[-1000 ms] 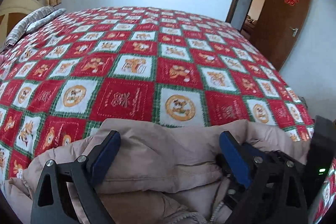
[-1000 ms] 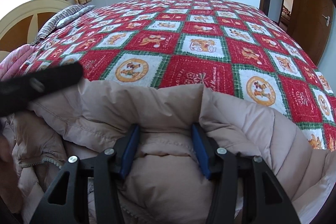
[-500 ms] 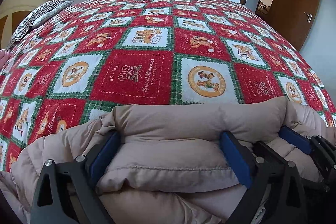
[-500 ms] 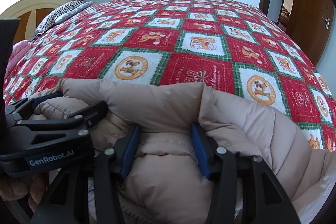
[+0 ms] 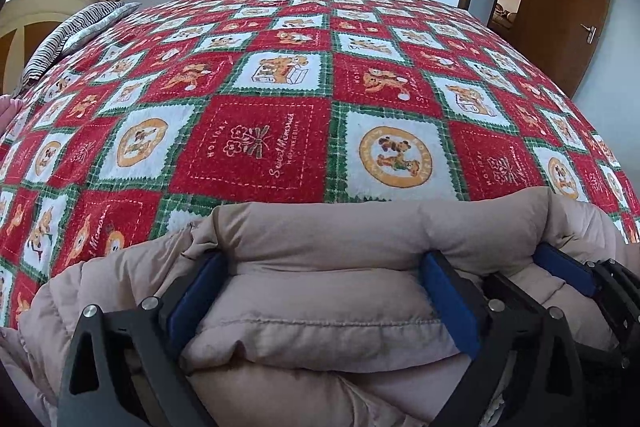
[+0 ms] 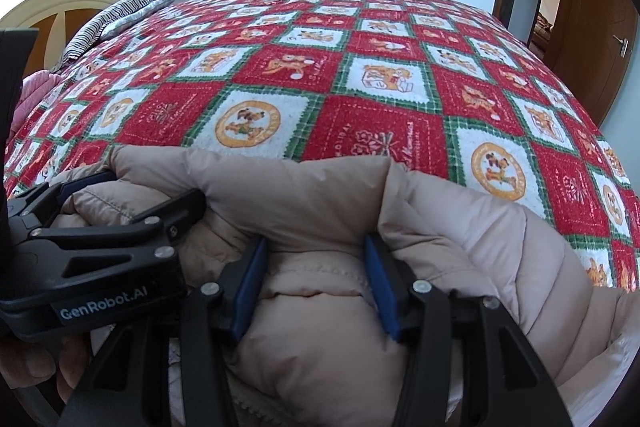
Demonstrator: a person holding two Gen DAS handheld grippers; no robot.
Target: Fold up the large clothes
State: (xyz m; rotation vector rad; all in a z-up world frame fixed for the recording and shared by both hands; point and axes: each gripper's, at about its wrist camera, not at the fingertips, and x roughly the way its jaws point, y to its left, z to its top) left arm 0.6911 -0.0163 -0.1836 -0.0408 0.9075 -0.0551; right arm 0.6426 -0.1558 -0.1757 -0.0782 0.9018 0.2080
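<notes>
Garment: beige puffer jacket (image 5: 320,307), quilted and thickly padded, bunched at the near edge of the bed (image 5: 280,147) on the red, white and green patchwork blanket.
Left hand-held gripper (image 5: 320,291): blue pads pressed into both sides of a fat folded roll of the jacket, pinching it wide; same tool seen at the left edge of the right wrist view (image 6: 132,203), set into the fabric.
Right hand-held gripper (image 6: 316,287): narrower bite, pads squeezing a puffy ridge of the jacket just beside the left one; its blue pad also visible at the right of the left wrist view (image 5: 560,267).
Handling: soft, springy, probably light for its bulk; shell looks smooth and likely slippery; filling will compress under the pads and spring back on release, so folds will tend to pop open.
Hold: best taken at stitched seams or a doubled edge, where the layers are thinner and firmer, not on a full baffle.
Risk: outer layer alone sliding out of the pinch, inner layers left behind.
Rest of bed: open blanket beyond, room for laying the fold flat.
</notes>
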